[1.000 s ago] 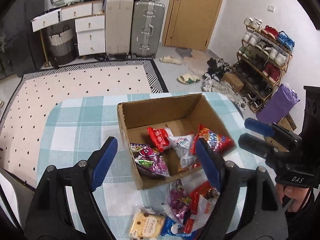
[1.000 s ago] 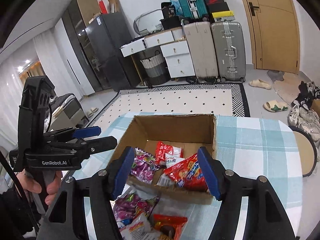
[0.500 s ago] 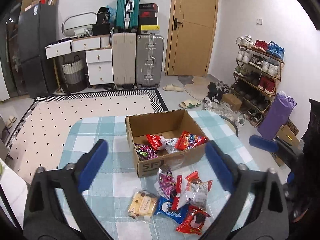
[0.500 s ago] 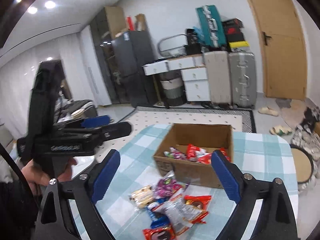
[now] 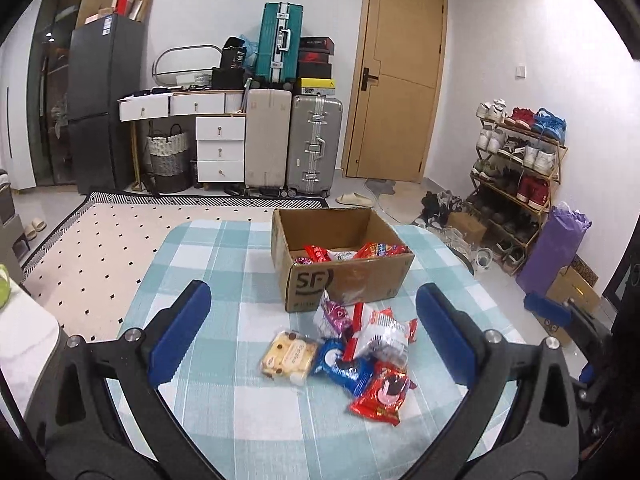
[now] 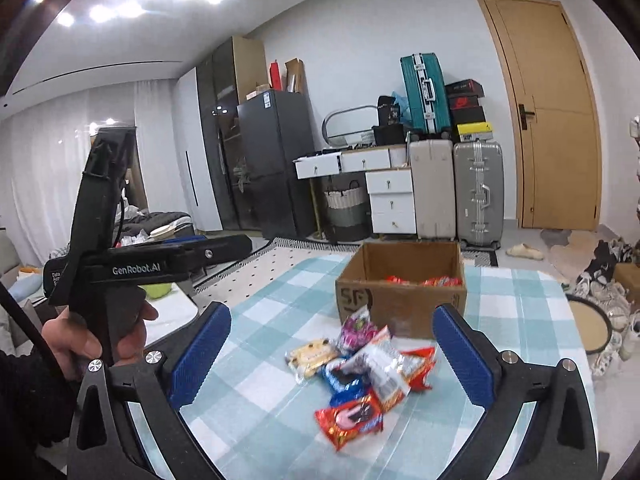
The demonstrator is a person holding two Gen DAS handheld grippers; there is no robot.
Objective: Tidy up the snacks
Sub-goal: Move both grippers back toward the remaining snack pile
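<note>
right now the left gripper (image 5: 312, 328) and right gripper (image 6: 332, 354) both gape wide and hold nothing, the right's jaws just having opened further. best to drop onto one outer packet, say the red packet (image 5: 382, 394) at six o'clock of the snack pile (image 5: 348, 352), not the tangled middle. beyond, at twelve o'clock, the cardboard box (image 5: 340, 276) on the checked tablecloth (image 5: 224, 280) already holds packets; its near wall needs clearing.
</note>
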